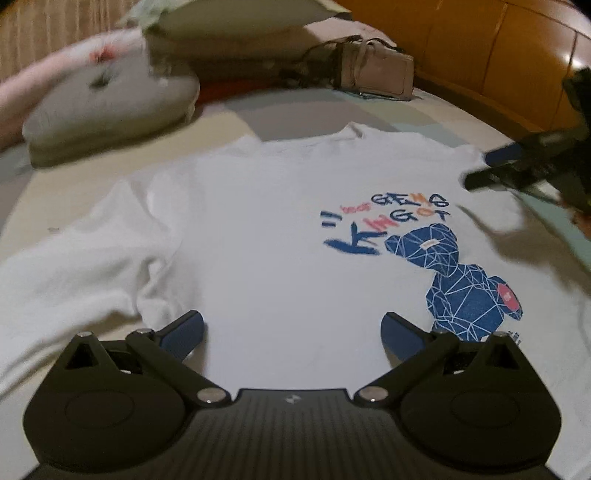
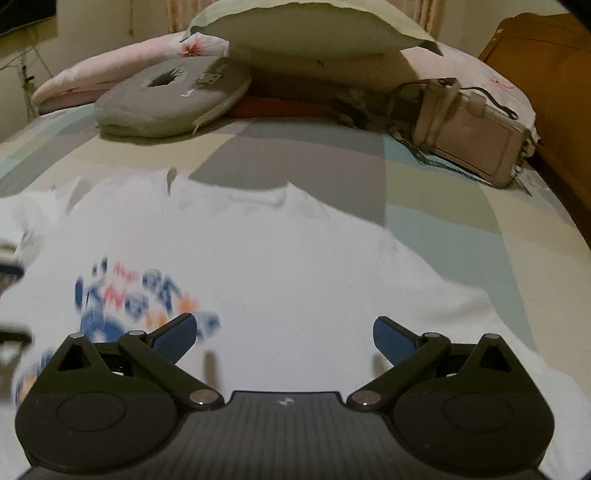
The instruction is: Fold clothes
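A white T-shirt (image 1: 266,236) is seen spread flat, print side up, on a bed covered by a sheet (image 2: 443,206) of pale colour blocks in grey, cream and light blue. A blue bear figure (image 1: 461,284) and lettering in blue and orange are printed on the shirt, toward the right in the left wrist view and blurred at lower left in the right wrist view. One sleeve (image 1: 62,273) is seen lying out to the left in the left wrist view, rumpled. The left gripper (image 1: 293,332) is held low over the lower part of the shirt, its jaws spread wide with nothing between them; whether the blue pads (image 1: 184,332) touch the cloth cannot be told. The right gripper (image 2: 284,334) is likewise held over the shirt with its jaws wide apart and nothing gripped, and it is also seen, blurred, at the right edge of the left wrist view, above the far right part of the shirt. Beyond the shirt, well apart from it, a grey cushion with a hole in it (image 2: 173,96), a large pale pillow (image 2: 314,26) and a pink handbag (image 2: 469,136) are seen lying at the head of the bed. A wooden panel (image 1: 498,48) is seen at upper right.
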{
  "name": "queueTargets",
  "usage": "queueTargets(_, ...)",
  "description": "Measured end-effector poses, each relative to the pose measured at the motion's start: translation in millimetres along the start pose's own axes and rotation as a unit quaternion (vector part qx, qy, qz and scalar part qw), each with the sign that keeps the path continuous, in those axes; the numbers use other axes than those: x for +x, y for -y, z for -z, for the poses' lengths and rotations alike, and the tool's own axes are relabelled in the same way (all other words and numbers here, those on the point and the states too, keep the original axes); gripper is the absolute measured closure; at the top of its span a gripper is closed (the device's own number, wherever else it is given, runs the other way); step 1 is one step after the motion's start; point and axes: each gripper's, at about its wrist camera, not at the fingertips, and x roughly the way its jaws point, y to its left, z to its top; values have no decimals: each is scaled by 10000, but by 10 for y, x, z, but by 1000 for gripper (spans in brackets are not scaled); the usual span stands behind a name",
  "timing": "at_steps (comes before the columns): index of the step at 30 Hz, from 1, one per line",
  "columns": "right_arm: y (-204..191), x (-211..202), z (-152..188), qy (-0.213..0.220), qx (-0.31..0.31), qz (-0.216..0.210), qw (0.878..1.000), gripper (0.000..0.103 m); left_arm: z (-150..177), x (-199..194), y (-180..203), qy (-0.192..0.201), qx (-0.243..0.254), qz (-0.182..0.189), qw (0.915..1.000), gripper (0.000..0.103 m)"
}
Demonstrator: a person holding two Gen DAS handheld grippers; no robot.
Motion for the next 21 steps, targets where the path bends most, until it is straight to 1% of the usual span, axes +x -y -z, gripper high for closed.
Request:
queueTargets(4, -152, 389, -291, -94, 144, -40, 9998, 0, 4, -38, -4, 85, 24, -34, 10000, 1)
queueTargets(8, -214, 850, -454, -290, 317, 171, 9989, 0, 15, 9, -33, 6, 12, -9, 10000, 1)
queueTargets(12, -140, 1069, -581, -63, 640, 147, 9978, 0, 19, 11, -42, 30, 29, 1, 10000, 1)
queueTargets(16, -72, 1210, -662, 175, 744, 262, 9967, 0, 48, 22, -9, 93, 173, -60, 9998, 1)
queueTargets(18, -56, 1170, -649, 169, 770, 205, 9967, 0, 45, 16, -8, 105, 153, -66, 9998, 1)
queueTargets(19, -49, 1102, -634, 110, 789, 134, 9967, 0, 41, 9, -4, 126, 146, -85, 9998, 1)
queueTargets(21, -17, 889, -561, 78, 830, -151, 9964, 0, 34, -11, 17, 178, 143, -146, 9996, 1)
